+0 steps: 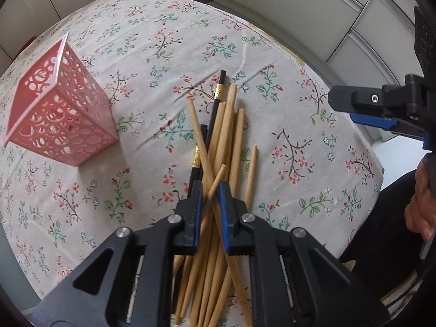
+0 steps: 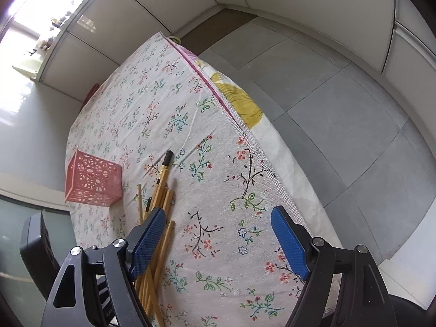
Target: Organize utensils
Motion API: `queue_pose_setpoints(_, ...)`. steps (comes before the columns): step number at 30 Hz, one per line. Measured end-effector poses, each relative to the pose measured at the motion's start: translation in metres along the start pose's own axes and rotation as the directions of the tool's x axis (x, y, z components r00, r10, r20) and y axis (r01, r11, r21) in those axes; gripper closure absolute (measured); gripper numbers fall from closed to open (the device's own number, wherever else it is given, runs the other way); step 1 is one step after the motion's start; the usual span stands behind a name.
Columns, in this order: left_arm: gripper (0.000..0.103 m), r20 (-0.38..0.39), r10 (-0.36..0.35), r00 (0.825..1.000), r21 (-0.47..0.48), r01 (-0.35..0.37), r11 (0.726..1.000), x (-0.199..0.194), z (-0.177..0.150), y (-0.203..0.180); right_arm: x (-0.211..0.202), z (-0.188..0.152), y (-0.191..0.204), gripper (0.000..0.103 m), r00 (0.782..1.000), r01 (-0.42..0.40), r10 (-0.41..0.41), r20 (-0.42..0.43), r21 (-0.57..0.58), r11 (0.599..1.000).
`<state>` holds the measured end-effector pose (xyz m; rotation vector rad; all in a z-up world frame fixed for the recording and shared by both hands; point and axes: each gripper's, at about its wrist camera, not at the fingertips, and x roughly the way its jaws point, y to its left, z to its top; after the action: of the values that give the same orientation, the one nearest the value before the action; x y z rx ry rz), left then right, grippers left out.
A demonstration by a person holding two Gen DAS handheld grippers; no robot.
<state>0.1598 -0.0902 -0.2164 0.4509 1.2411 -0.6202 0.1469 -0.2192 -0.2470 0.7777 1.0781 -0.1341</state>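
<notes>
Left wrist view looks down on a loose pile of chopsticks lying on the flowered tablecloth, with the pink holder standing at about ten o'clock from the pile, apart from it. As far as I can see through its cut-out walls the holder has nothing in it, so I judge the task barely started: every stick is on the cloth and all of them remain to be gathered and stood in the holder.

The left gripper is down over the near part of the pile, jaws narrowed around a couple of wooden sticks; whether the pads actually press them I cannot tell. The right gripper hangs spread wide over bare cloth at about three o'clock of the pile, holding nothing.

Most sticks run lengthwise from six o'clock towards twelve o'clock in the left wrist view, fanned slightly, some crossing near the jaws. Two black chopsticks with gold bands lie among the wooden ones, the longer pointing its blunt end to about twelve o'clock.
</notes>
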Motion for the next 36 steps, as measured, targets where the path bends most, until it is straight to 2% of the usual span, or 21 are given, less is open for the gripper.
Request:
queue_pose_setpoints(2,0.089,-0.035,-0.009,0.999,0.015,0.010,1.000,0.004,0.004,-0.001,0.002,0.002,-0.001,0.022,1.000,-0.018,0.018,-0.014,0.004,1.000)
queue_pose_setpoints(4,0.089,-0.053,0.017,0.998,0.038,-0.015,0.999,0.011,0.006,-0.005,0.003,0.002,-0.001,0.022,0.999,-0.031,0.031,-0.031,0.002,1.000)
queue_pose_setpoints(7,0.090,-0.040,0.032,0.999,0.043,-0.030,0.999,0.011,0.009,-0.005,0.003,0.002,-0.001,0.022,0.998,-0.046,0.046,-0.040,0.001,0.999)
queue_pose_setpoints(13,0.091,0.020,0.018,1.000,0.002,-0.018,1.000,-0.013,0.000,-0.001,0.007,0.000,0.002,0.022,0.996,-0.067,0.067,-0.064,0.001,0.998)
queue_pose_setpoints(18,0.094,0.078,0.019,0.997,-0.052,-0.015,0.999,-0.032,-0.013,0.010,0.008,-0.004,0.021,0.022,0.997,-0.060,0.057,-0.047,-0.065,0.996)
queue_pose_setpoints(20,0.096,0.125,0.012,0.992,-0.083,-0.001,0.997,-0.044,-0.021,0.017,0.012,-0.005,0.031,0.022,0.996,-0.062,0.056,-0.064,-0.087,0.994)
queue_pose_setpoints(22,0.097,0.190,0.012,0.982,-0.118,0.011,0.993,-0.065,-0.031,0.027,0.018,-0.005,0.044,0.022,0.997,-0.037,0.029,-0.078,-0.110,0.993)
queue_pose_setpoints(25,0.097,0.288,0.019,0.957,-0.168,0.031,0.985,-0.095,-0.053,0.043,0.032,-0.004,0.063,0.022,0.994,0.064,-0.077,-0.080,-0.158,0.985)
queue_pose_setpoints(27,0.097,0.345,0.020,0.939,-0.203,0.053,0.978,-0.114,-0.070,0.054,0.046,-0.004,0.070,0.022,0.982,0.127,-0.148,-0.114,-0.173,0.977)
queue_pose_setpoints(29,0.097,0.389,0.032,0.921,-0.233,0.065,0.970,-0.126,-0.083,0.066,0.058,-0.004,0.073,0.022,0.973,0.151,-0.176,-0.149,-0.168,0.974)
queue_pose_setpoints(34,0.097,0.492,0.045,0.869,-0.279,0.108,0.954,-0.154,-0.108,0.081,0.075,-0.004,0.078,0.031,0.948,0.252,-0.277,-0.154,-0.164,0.954)
queue_pose_setpoints(35,0.097,0.509,0.046,0.860,-0.281,0.116,0.953,-0.159,-0.112,0.083,0.075,-0.004,0.079,0.035,0.946,0.265,-0.290,-0.143,-0.167,0.950)
queue_pose_setpoints(36,0.097,0.522,0.048,0.852,-0.283,0.120,0.952,-0.163,-0.114,0.084,0.076,-0.004,0.080,0.045,0.942,0.280,-0.305,-0.142,-0.172,0.944)
